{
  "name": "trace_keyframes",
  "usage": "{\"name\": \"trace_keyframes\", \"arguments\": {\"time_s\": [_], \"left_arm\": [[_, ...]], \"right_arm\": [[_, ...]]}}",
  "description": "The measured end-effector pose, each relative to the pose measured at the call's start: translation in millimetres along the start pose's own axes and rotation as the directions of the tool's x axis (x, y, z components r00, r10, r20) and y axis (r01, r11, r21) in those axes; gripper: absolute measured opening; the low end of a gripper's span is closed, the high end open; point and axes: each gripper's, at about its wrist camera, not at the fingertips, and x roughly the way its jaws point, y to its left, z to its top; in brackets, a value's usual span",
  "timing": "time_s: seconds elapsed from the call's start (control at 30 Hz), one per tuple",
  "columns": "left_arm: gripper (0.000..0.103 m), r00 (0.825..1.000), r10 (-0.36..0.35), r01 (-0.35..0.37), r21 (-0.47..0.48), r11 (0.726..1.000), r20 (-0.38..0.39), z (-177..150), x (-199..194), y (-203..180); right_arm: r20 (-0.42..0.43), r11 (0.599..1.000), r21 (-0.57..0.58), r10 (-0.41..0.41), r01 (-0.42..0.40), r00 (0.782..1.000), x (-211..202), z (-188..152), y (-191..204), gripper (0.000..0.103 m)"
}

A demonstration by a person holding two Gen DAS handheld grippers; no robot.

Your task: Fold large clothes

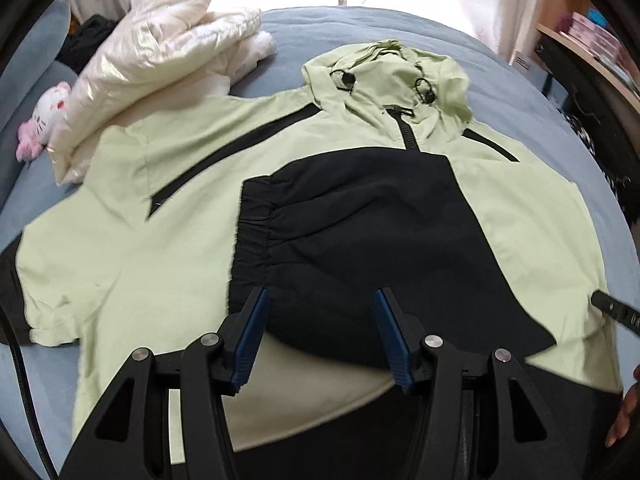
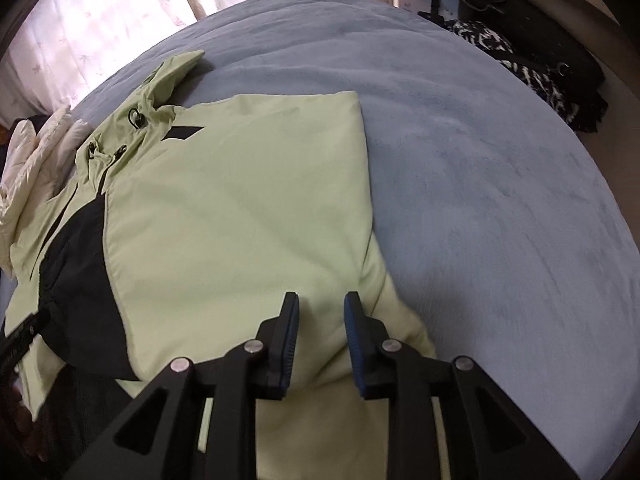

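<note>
Now, flat on the soft blue bed: a big light-green and black hooded jacket, one black sleeve folded across the chest. Left gripper low over that sleeve, jaws wide apart, holding nothing. Right gripper over the green side, jaws a little apart, not yet pinching cloth. Could slip: thin smooth cloth. Could grab too many layers and undo the sleeve fold. Could bump the puffy cream coat nearby.
</note>
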Motion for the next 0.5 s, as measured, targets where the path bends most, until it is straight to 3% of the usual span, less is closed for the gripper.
{"name": "trace_keyframes", "arguments": {"time_s": [0.1,0.17,0.5], "left_arm": [[0.054,1.000,-0.004,0.004,0.026,1.000,0.025,-3.0,-21.5,4.4],[0.061,0.999,-0.008,0.007,0.034,0.999,0.044,-6.4,-39.9,12.4],[0.063,0.995,-0.041,0.038,0.030,0.999,0.090,-26.9,-102.5,79.5]], "right_arm": [[-0.026,0.998,0.052,0.035,-0.033,0.999,-8.0,-8.3,8.8,0.024],[-0.038,0.997,0.066,0.045,-0.043,0.998,-13.4,-14.8,16.0,0.024],[-0.024,0.995,0.050,0.089,-0.088,0.996,-53.8,-49.8,90.8,0.025]]}}
